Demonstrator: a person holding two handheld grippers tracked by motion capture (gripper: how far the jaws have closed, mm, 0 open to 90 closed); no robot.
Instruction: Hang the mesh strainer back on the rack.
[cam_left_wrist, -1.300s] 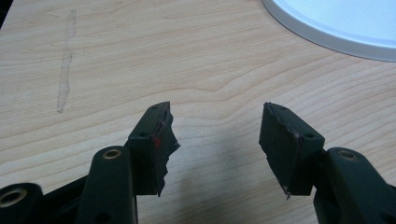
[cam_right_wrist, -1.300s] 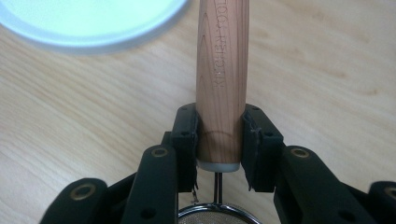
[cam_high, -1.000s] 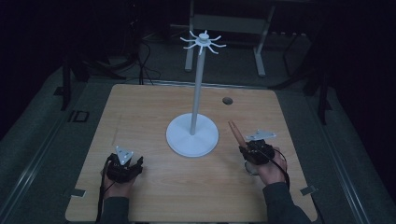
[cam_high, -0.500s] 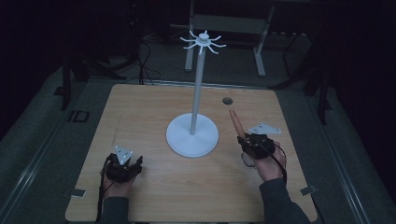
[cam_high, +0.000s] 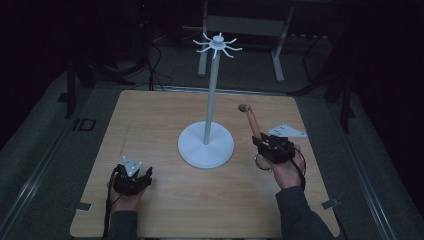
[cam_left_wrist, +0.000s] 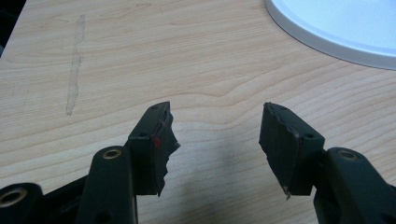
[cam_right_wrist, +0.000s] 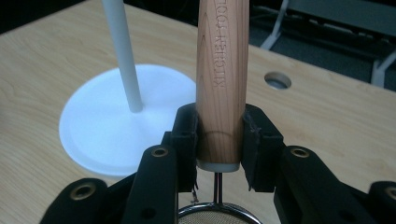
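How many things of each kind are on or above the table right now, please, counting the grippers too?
Grippers: 2 (left gripper open, right gripper clamping the strainer)
White stand: 1
Wooden-handled strainer: 1
Total: 4

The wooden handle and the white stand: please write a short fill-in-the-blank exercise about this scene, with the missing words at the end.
1. The right gripper is shut on the wooden handle of a small ____.
2. The left gripper has its jaws ____, with nothing between them.
3. The white stand has a round base that rests on the wooden ____.
4. At the top of the stand, small hooks spread out, and ____ hangs on them.

Missing words: strainer; open; table; nothing
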